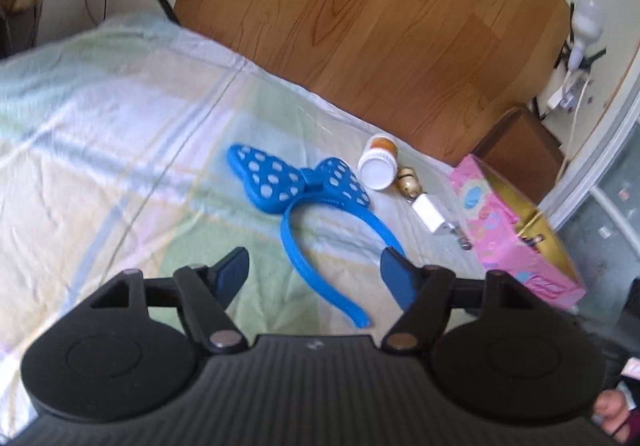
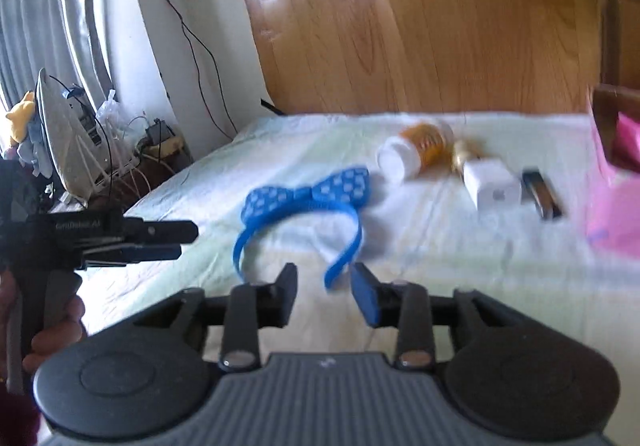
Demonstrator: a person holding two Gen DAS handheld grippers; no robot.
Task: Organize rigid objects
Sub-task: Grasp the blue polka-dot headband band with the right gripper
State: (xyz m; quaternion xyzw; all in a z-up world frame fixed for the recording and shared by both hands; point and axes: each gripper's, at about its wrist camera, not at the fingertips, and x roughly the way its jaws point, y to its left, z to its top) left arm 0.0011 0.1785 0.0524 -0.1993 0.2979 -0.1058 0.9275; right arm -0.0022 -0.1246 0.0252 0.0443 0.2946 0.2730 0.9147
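Note:
A blue headband [image 1: 296,181] [image 2: 304,193] with a white-dotted bow lies on the pastel bed sheet [image 1: 120,149]. Right of it lie an orange pill bottle [image 1: 378,163] [image 2: 416,153] with a white cap, a gold bell [image 1: 408,183] [image 2: 464,155], a white charger plug [image 1: 430,215] [image 2: 492,185] and a small dark stick [image 2: 542,193]. An open pink box [image 1: 516,230] [image 2: 616,197] stands at the right. My left gripper [image 1: 314,266] is open above the headband's band. My right gripper [image 2: 325,282] is open, with one band end seen in the gap, the pads apart from it.
The left gripper [image 2: 160,238], held by a hand, shows from the side at the left of the right wrist view. A wooden floor [image 1: 380,25] lies beyond the bed. An iron [image 2: 60,141] and cables stand at far left; a brown cabinet [image 1: 520,149] is behind the box.

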